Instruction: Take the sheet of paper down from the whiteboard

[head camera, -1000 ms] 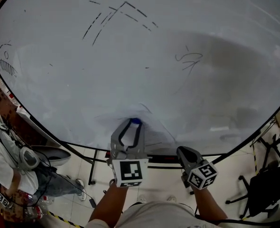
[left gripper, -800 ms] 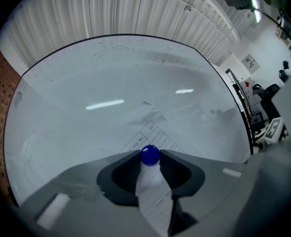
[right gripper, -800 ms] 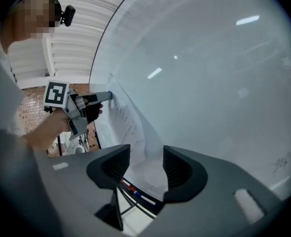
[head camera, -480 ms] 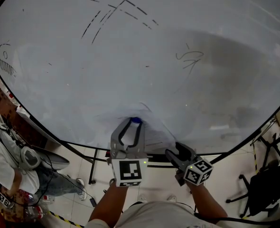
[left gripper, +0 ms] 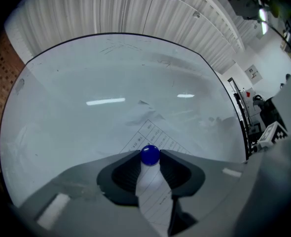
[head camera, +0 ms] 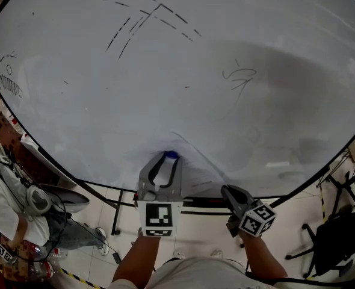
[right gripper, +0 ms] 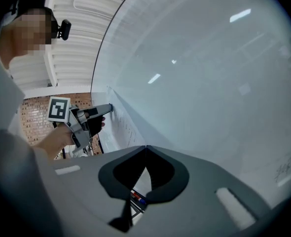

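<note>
The sheet of paper (head camera: 192, 172) hangs low on the whiteboard (head camera: 165, 71), pinned by a round blue magnet (head camera: 171, 155). My left gripper (head camera: 168, 156) points at the board and is shut on that magnet (left gripper: 149, 154), one pad on each side. Printed table lines show on the paper (left gripper: 153, 131) above and below the jaws. My right gripper (head camera: 227, 189) is at the sheet's lower right corner, shut on the paper's edge (right gripper: 128, 130). That edge stands off the board. From the right gripper (right gripper: 145, 147) view, the left gripper (right gripper: 108, 107) touches the board.
Marker scribbles sit on the board's upper part (head camera: 147, 17) and middle (head camera: 240, 77). A seated person (head camera: 9, 203) is at the lower left, and a dark chair (head camera: 334, 233) at the lower right. Markers (right gripper: 138, 197) lie in the tray below the board.
The right gripper opened, reached in to the paper's lower right corner, then shut and drew back a little; the sheet's right edge now lifts off the board. The left gripper stayed on the magnet.
</note>
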`<state>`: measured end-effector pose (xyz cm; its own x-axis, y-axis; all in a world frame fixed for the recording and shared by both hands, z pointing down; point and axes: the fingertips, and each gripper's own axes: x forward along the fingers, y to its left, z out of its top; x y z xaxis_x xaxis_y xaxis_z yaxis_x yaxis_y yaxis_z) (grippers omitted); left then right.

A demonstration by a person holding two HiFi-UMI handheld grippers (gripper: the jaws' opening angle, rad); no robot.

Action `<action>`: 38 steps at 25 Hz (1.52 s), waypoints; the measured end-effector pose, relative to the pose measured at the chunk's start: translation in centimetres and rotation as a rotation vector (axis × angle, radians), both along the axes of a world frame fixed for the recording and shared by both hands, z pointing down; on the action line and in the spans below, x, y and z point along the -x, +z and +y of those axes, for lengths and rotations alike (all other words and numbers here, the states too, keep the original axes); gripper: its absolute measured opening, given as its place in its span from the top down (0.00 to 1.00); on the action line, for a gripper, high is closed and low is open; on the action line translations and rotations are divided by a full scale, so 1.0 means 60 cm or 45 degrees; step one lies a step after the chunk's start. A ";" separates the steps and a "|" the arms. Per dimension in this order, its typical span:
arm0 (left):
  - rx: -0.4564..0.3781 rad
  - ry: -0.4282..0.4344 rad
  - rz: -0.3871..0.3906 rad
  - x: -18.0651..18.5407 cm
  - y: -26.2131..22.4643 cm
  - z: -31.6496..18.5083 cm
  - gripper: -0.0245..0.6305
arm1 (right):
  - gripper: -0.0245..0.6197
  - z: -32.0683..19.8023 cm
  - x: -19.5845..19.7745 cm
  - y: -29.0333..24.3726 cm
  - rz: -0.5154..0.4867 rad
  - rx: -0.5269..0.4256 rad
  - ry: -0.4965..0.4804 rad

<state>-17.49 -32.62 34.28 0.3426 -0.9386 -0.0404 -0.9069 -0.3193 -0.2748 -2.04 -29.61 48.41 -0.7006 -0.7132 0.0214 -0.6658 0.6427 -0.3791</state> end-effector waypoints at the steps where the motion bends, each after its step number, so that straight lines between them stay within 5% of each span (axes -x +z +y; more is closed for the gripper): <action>1: 0.013 0.010 0.014 0.000 0.004 0.001 0.76 | 0.95 0.002 -0.007 -0.001 0.017 -0.009 0.003; 8: 0.138 0.110 0.155 0.001 0.061 0.041 0.76 | 0.95 0.027 -0.093 0.002 0.200 -0.042 0.114; 17: 0.296 0.029 0.298 0.065 0.139 0.098 0.76 | 0.95 0.051 -0.197 -0.022 0.376 -0.116 0.253; 38: 0.363 0.079 0.370 0.035 0.159 0.093 0.76 | 0.95 0.054 -0.196 -0.034 0.442 -0.157 0.242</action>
